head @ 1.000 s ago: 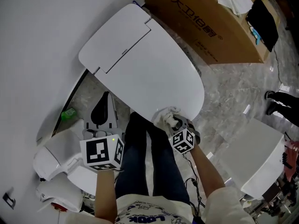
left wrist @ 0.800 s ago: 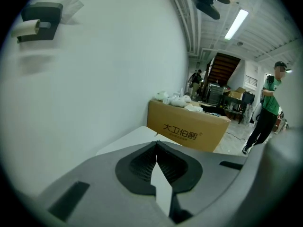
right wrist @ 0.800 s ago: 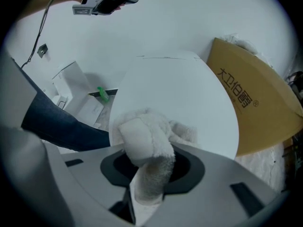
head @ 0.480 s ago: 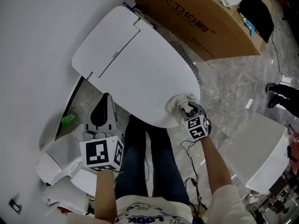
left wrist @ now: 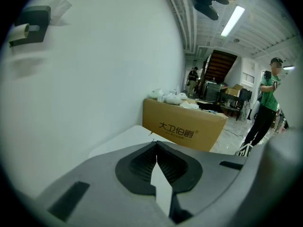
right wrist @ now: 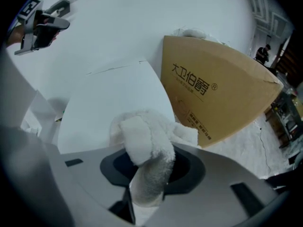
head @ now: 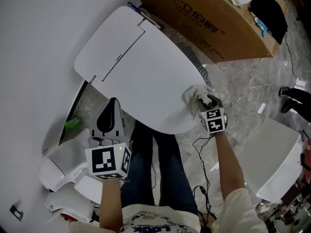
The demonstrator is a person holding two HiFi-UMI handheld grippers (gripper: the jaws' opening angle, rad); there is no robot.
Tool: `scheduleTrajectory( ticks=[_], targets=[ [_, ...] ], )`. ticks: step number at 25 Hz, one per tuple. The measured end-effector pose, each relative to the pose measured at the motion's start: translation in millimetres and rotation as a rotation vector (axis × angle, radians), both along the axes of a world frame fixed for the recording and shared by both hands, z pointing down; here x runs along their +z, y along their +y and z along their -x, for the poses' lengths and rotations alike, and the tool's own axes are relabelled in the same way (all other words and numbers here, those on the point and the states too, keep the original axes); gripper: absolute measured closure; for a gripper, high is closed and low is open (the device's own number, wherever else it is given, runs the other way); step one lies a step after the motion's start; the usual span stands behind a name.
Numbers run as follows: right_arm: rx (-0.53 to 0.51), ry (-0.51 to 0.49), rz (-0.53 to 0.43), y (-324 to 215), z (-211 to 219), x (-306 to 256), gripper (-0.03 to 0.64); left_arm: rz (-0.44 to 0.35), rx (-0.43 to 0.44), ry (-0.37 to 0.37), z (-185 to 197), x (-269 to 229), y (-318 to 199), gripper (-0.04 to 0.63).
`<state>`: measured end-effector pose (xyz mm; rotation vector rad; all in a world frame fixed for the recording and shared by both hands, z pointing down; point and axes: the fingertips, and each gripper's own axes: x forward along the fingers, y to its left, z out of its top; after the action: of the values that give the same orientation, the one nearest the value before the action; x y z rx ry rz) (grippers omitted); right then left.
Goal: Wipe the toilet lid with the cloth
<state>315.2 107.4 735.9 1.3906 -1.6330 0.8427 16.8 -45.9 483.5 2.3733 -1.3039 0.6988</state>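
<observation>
Right tool slid right on toilet lid, pinching cloth; left tool closed.

cloth on toilet lid R edge; cardboard box behind lid.

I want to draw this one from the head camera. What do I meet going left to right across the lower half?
small green thing → left gripper → person's legs → right gripper, shut on the cloth → white panel
</observation>
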Motion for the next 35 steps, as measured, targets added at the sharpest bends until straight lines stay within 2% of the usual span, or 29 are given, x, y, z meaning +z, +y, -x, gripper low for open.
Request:
scheduleTrajectory(
  ticks=[8, 13, 18, 24, 35],
  targets=[
    [0.192, -0.018, -0.034, -9, -29, -11, 0.495, -0.013, -0.010, 0.004, -5, -8, -1, 0.588],
    [0.307, -0.040, -0.149, -28, -37, -61, 0.495, -0.050, -0.018, 0.029, -12, -36, -10, 0.588],
    [0.333, -0.038, -0.318, -66, -29, -151, 0.495, -0.106, -0.019, 0.065, -19, -83, -27, 0.588],
    [0.296, -0.013, -0.528, -114, -7, -279, 0.495, -0.211, -0.031, 0.119, -22, -157, -57, 0.588],
    [0.315, -0.008, -0.831, -155, 30, -486, 0.495, -0.376, -0.081, 0.202, 6, -293, -76, 0.588]
  ],
)
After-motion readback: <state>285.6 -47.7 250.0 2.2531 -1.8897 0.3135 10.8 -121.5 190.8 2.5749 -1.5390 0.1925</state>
